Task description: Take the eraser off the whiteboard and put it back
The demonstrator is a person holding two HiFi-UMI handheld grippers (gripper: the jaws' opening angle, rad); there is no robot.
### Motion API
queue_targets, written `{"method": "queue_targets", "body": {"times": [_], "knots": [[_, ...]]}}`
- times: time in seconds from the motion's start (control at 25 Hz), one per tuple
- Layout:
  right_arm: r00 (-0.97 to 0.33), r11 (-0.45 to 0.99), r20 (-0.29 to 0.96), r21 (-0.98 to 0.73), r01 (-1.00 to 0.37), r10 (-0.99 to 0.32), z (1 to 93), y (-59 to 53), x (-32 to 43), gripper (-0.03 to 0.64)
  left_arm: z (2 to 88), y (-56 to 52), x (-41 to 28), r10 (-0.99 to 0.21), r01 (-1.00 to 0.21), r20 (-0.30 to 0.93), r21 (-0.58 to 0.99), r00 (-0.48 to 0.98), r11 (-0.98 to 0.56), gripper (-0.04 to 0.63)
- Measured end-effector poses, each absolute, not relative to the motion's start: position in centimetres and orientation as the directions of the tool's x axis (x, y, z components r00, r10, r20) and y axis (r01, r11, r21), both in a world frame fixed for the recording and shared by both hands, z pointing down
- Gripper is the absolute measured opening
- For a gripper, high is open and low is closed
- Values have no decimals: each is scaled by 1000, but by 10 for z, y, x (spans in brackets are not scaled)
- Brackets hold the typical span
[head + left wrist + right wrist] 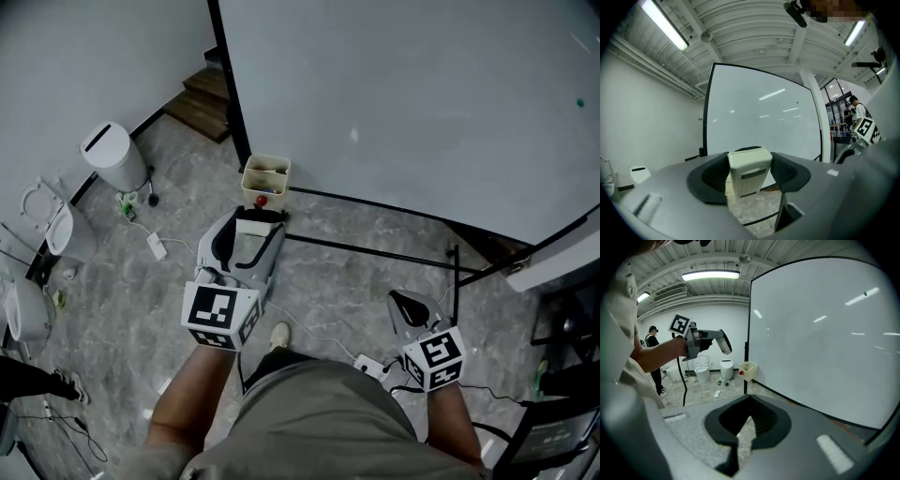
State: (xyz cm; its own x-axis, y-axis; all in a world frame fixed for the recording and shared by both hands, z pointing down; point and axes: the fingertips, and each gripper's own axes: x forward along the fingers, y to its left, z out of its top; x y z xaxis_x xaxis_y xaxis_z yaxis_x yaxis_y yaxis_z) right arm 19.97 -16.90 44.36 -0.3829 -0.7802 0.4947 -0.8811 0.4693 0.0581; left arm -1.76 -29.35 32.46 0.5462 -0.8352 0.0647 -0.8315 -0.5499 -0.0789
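Note:
My left gripper (pixel 251 236) is shut on the white eraser (pixel 257 223), and it points level toward the lower left corner of the whiteboard (pixel 412 103). In the left gripper view the eraser (pixel 749 172) stands upright between the black pads, with the whiteboard (pixel 759 112) some way behind it. From the right gripper view the left gripper (pixel 723 343) hangs in the air to the left of the whiteboard (pixel 820 333), apart from it. My right gripper (pixel 410 307) is lower and nearer to me, with its jaws together and nothing in them.
A beige box (pixel 266 178) with a red thing in it hangs at the board's lower left corner. Black stand bars (pixel 375 253) run along the floor. White toilets (pixel 112 155), a power strip (pixel 156 247) and cables lie at the left. A person (pixel 857 110) stands far off.

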Motion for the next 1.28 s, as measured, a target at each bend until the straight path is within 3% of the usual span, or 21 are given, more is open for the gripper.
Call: {"method": "queue_targets", "body": {"times": [0.68,1.28], "knots": [[-175,257,536,83,-963,-826,440,-225,210,3,405,-448,-12,-797,-804,178,-48,577,-593,278],[-82,179,609,99,-979,-789,453,-244,195,3,490,-504,-1,-758,-781,271,-36,593,-624,278]]}}
